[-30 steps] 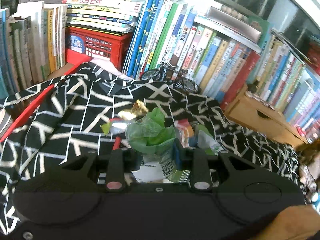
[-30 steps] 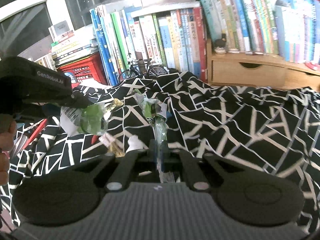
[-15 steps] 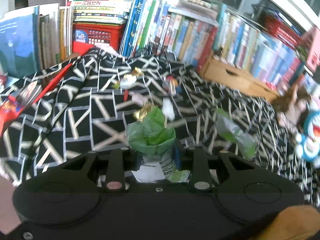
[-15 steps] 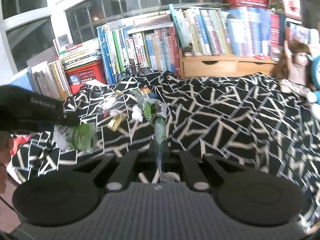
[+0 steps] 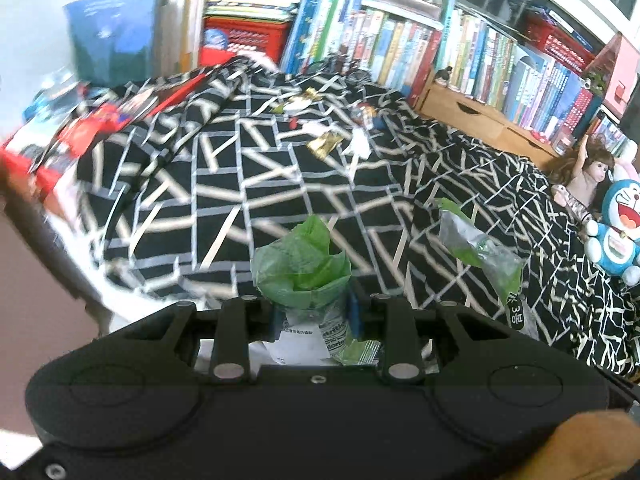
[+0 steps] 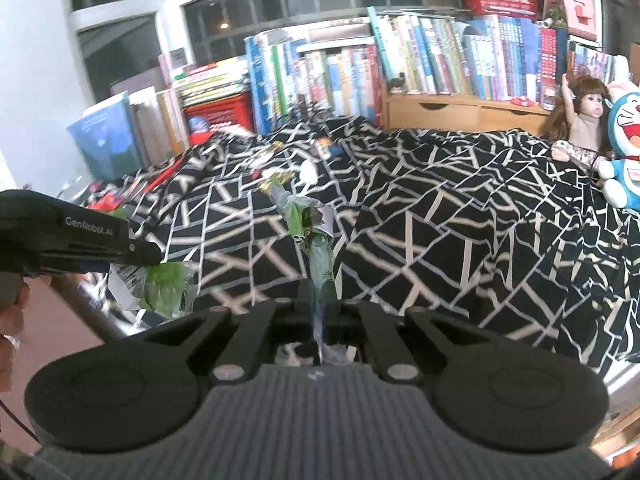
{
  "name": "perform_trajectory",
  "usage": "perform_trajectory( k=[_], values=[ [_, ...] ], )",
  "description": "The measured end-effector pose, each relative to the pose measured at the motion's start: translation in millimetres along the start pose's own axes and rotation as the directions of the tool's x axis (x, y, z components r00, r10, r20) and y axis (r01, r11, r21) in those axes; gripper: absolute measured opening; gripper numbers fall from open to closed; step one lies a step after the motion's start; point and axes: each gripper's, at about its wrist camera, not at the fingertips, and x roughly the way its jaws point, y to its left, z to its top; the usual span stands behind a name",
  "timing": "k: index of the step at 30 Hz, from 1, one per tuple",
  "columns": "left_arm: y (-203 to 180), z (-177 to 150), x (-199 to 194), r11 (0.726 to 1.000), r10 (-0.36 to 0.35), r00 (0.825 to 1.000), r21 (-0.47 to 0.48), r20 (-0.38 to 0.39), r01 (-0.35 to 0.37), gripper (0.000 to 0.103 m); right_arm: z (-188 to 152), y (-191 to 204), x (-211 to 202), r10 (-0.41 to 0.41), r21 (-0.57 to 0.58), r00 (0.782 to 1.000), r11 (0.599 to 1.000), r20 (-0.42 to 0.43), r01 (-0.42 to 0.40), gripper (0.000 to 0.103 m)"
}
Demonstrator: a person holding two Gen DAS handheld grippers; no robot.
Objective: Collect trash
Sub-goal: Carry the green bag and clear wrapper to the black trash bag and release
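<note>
Both tools are loaded: left tool (image 5: 314, 316) is pinching a crumpled green wrapper (image 5: 300, 268), right tool (image 6: 318, 308) is pressed tight on a long thin wrapper (image 6: 316, 248) standing upright. Leftover scraps (image 5: 324, 144) sit upper centre of the frame on the patterned bedspread (image 5: 224, 184), well apart from both.

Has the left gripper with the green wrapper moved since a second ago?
Yes. The left gripper has pulled back from the books, green wrapper clamped.

Wide bare stretches of the patterned blanket (image 6: 460, 240) are lying open across the frame's middle and right. Scattered wrappers (image 5: 324, 145) are cluttering upper centre, while books (image 5: 400, 52) are walling the top and toys (image 6: 624, 148) are blocking the right edge.
</note>
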Motion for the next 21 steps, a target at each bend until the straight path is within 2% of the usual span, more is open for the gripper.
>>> perform_trajectory(
  k=[6, 11, 15, 21],
  values=[
    [20, -62, -27, 0.995, 0.057, 0.998, -0.083, -0.037, -0.059, 0.029, -39, 8, -26, 0.072, -0.046, 0.996, 0.996, -0.052, -0.075, 0.006],
    [48, -105, -33, 0.985, 0.1, 0.992, -0.131, -0.081, -0.11, 0.029, -70, 27, -29, 0.112, -0.072, 0.988, 0.99, -0.109, -0.12, 0.006],
    [81, -137, -20, 0.975, 0.121, 0.984, -0.17, -0.134, -0.143, 0.029, -98, 44, -16, 0.126, -0.091, 0.979, 0.986, -0.16, -0.141, 0.006],
    [119, -174, 18, 0.972, 0.116, 0.974, -0.178, -0.196, -0.152, 0.029, -140, 70, 18, 0.148, -0.107, 0.959, 0.978, -0.24, -0.178, 0.006]
  ],
)
